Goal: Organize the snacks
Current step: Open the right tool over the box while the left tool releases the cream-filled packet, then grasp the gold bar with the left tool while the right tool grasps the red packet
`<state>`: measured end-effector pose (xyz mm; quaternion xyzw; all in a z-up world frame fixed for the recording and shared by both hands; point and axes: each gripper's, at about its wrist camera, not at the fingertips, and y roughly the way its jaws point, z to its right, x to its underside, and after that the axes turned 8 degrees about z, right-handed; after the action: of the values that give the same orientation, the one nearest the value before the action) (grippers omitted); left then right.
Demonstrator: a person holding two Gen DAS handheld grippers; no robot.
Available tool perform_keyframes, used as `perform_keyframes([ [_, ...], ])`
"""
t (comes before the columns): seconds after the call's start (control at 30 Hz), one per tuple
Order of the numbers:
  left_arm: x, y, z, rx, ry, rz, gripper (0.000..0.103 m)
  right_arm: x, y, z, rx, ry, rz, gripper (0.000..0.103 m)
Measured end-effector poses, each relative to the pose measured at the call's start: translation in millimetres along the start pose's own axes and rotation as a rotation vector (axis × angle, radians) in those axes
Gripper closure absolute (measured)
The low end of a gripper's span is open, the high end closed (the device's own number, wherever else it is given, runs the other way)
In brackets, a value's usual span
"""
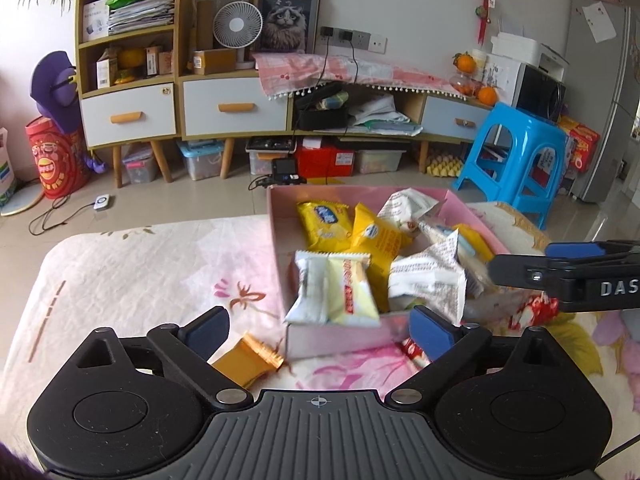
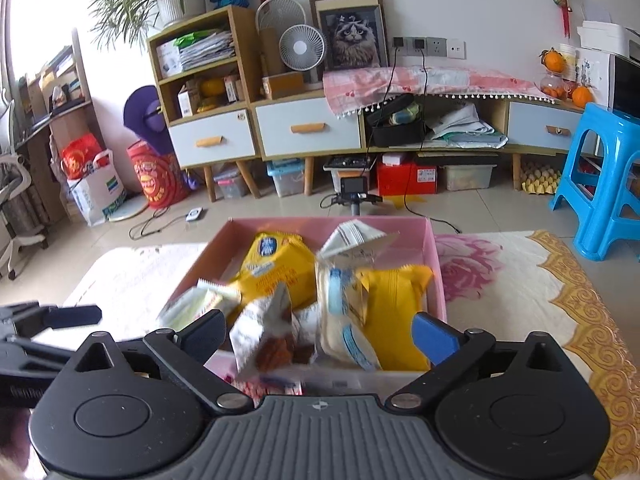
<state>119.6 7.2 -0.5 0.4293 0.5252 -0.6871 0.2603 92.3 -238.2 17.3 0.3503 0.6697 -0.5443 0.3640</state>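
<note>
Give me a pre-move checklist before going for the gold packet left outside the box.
1. Left gripper empty: ok, jaws wide, nothing between the pads.
2. Right gripper empty: ok, jaws wide, snacks lie beyond them in the box.
3. Gold packet reachable: ok, it lies on the cloth beside the pink box, just ahead of the left gripper.
4. Packet fully visible: not ok, the left gripper's arm covers part of it.
5. Room in the box: cannot tell, packets are piled loosely and the white packet hangs over the near wall.
6. Grippers clear of each other: ok, the right one sits off to the side.
</note>
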Motion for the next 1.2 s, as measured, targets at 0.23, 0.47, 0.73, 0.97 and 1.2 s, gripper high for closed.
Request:
perform_keyframes([
  [0.23,13,-11,-7,-0.012,0.055,-0.028,0.005,12,-10,1,0.001,-0.051,-0.026,0.009],
  [0.47,26,-18,-17,-0.033,0.092,-0.047,0.004,23,-12,-1,0.005,-0.090,-0.039,0.008],
  [0.73,39,-16,-31,-0.048,0.117,-0.080,0.004,39,-12,-12,-0.021,-0.162,-0.069,0.008],
  [0.97,50,-5,-43,-0.061,0.132,-0.102,0.004,50,-8,-20,-0.055,-0.204,-0.095,0.008],
  [1.2,60,10,-49,-0.068,0.166,-0.122,0.004,55,1,-22,-0.061,-0.201,-0.112,0.008],
])
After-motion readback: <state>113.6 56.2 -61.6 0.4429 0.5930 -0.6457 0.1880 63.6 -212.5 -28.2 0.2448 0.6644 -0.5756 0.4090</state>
